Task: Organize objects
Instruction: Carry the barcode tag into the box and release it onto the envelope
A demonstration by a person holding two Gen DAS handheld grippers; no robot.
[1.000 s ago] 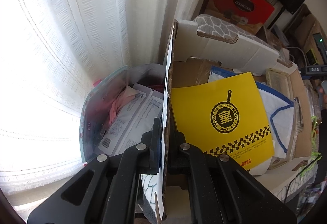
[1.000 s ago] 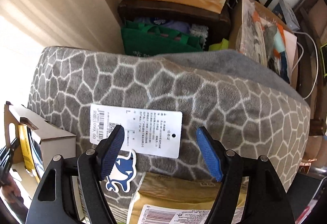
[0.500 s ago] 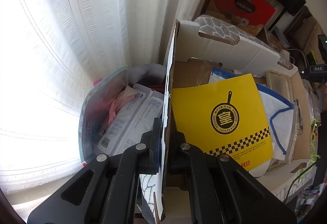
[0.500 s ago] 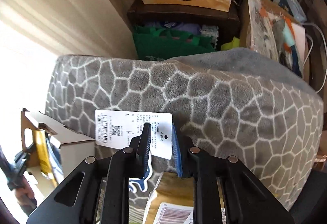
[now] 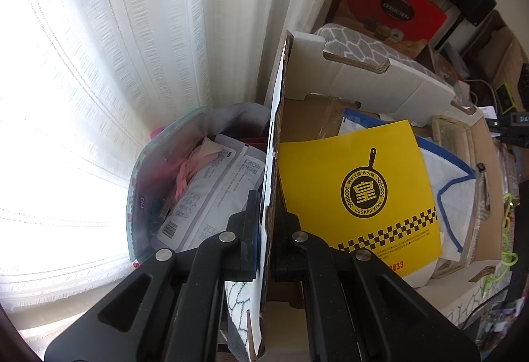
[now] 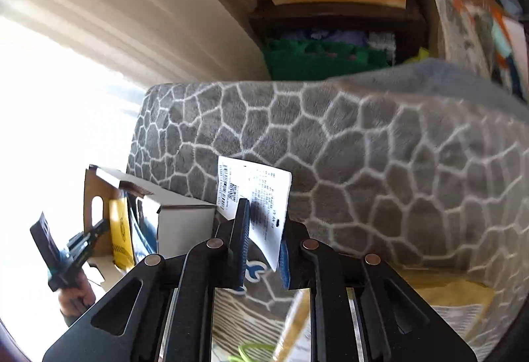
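The biggest thing in play is the grey blanket [image 6: 363, 163], a plush bundle with a white cobble pattern that fills the right wrist view and sits just behind the cardboard box [image 5: 380, 81]; its top also peeps over the box's far wall in the left wrist view. The box stands open beside the white curtain [image 5: 115, 81], holding a yellow Cooker King card [image 5: 357, 193] laid over a white cloth with blue trim [image 5: 456, 196], and a clear pouch of packets [image 5: 185, 196] leans against its outer side. The left gripper [image 5: 266, 229] is clamped on the near side wall of the box, one finger inside and one outside, which looks like a steadying hold. The right gripper [image 6: 261, 249] has its blue pads [image 6: 241, 249] drawn in on the white hang tag [image 6: 254, 193] fixed to the blanket; the tag passes between them, but a sliver of gap shows, so I judge the pinch light. If the step is to draw the blanket toward the box, the tag is a weak handle: paper and its fastener will likely tear before so heavy a bundle shifts. Better to release, open wide and bite a fold of the pile itself, low and deep, then pull slowly while the left grip keeps the box from tipping or sliding.
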